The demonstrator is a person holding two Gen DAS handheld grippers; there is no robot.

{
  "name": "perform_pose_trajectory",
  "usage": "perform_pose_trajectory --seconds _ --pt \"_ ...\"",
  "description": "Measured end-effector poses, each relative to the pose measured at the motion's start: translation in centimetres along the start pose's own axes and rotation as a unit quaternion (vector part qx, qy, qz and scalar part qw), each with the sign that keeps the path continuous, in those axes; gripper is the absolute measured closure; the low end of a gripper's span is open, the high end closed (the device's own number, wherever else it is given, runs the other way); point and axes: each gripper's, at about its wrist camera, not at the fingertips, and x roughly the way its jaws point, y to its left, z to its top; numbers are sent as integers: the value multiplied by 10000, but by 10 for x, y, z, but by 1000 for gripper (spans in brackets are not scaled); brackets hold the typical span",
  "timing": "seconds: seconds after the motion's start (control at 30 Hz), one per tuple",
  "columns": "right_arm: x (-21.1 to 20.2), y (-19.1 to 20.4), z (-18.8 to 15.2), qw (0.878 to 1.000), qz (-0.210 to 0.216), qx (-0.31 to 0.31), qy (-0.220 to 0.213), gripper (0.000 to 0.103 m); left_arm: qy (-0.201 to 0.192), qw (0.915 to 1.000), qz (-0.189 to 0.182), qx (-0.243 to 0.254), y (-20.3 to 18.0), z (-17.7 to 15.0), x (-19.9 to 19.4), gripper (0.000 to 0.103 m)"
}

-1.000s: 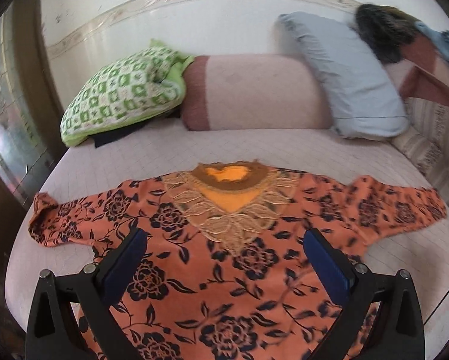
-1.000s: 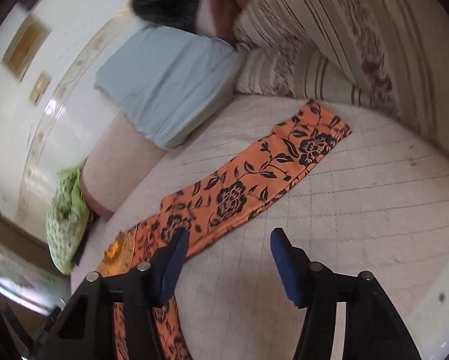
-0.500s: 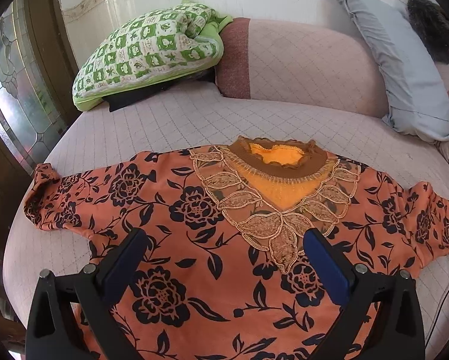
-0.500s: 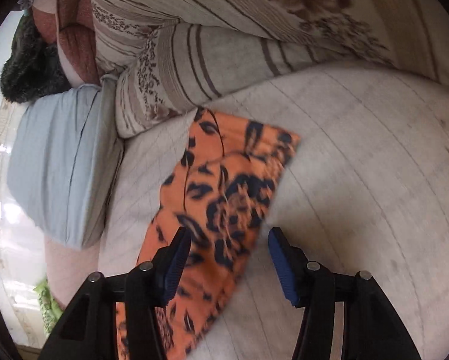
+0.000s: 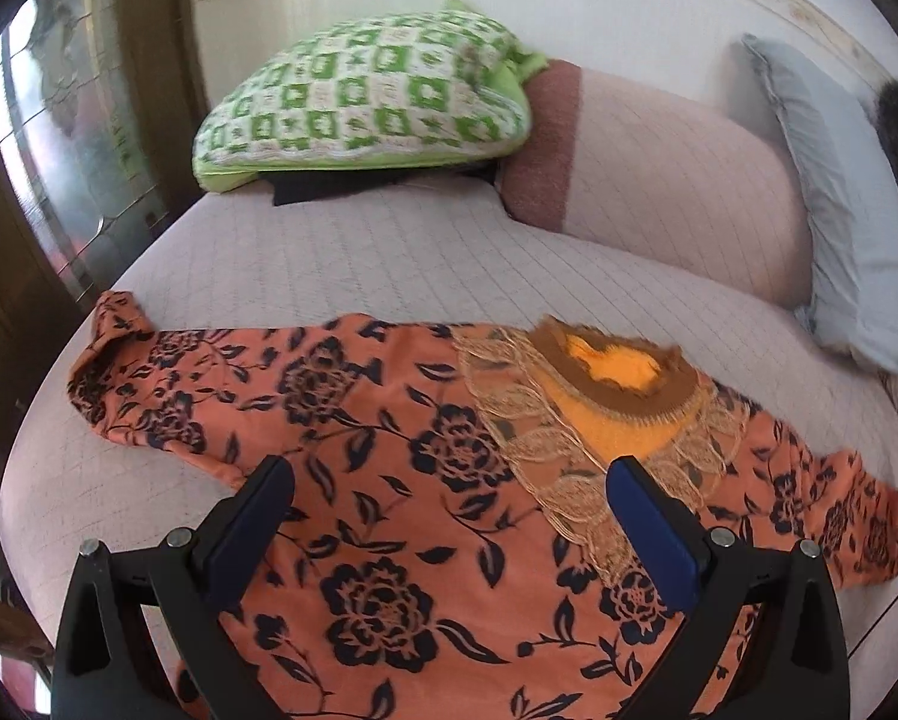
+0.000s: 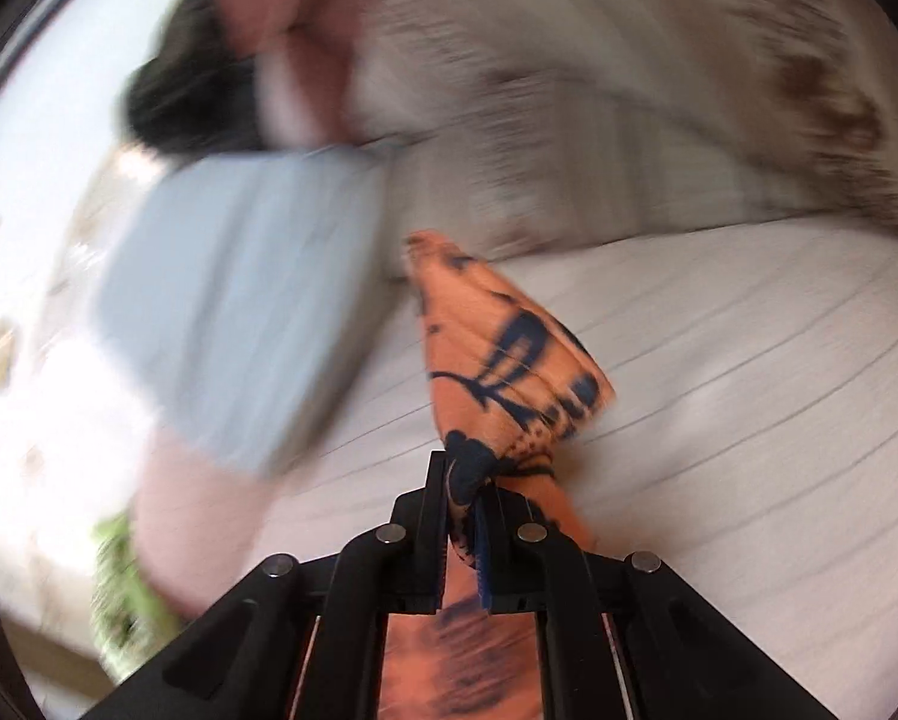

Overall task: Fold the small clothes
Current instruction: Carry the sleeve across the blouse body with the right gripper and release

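Observation:
An orange top [image 5: 389, 468] with dark flowers and a lace neckline lies spread on the pale quilted bed [image 5: 359, 252]. Its left sleeve [image 5: 131, 384] reaches toward the bed's left edge. My left gripper [image 5: 449, 510] hovers open over the top's chest, with nothing between the blue pads. In the right wrist view my right gripper [image 6: 464, 480] is shut on the right sleeve [image 6: 503, 354], whose cuff end sticks up and forward beyond the fingers, lifted off the bed. That view is blurred by motion.
A green-and-white checked pillow [image 5: 359, 102], a pink bolster [image 5: 659, 180] and a pale blue pillow [image 5: 839, 228] line the back of the bed. Striped bedding [image 6: 629, 90] is heaped beyond the sleeve. A glass-panelled door [image 5: 59, 150] stands at the left.
My right gripper moved onto the sleeve end, closed on it and raised it. My left gripper drifted left across the top, staying open.

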Motion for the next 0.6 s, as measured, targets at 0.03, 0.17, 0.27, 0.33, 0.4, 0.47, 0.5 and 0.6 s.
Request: perform_pose_trajectory --seconds 0.03,0.17,0.27,0.33,0.4,0.47,0.5,0.6 --pt "-2 21 -10 9996 237 -140 101 96 -41 9999 14 -123 10 5 -3 0" --pt "-3 117 -72 9881 1134 -810 658 96 -286 9978 311 -510 50 20 -13 0" --pt "2 181 -139 9704 1667 -1286 1182 96 -381 9939 628 -829 82 30 -11 0" --pt "13 216 -189 9583 1879 -1467 1574 96 -379 9900 796 -1103 106 35 -7 0" --pt "17 240 -238 9488 1972 -1660 1828 96 -330 9857 911 -1377 129 38 -1 0" --pt "35 264 -287 9389 1967 -1821 2157 96 -201 9810 988 -1657 153 39 9 0" --pt "42 272 -309 9341 1997 -1794 2354 96 -123 9783 1004 -1809 164 38 14 0" --pt "47 289 -382 9205 1800 -2105 2756 93 164 9706 927 -2216 192 33 26 0"
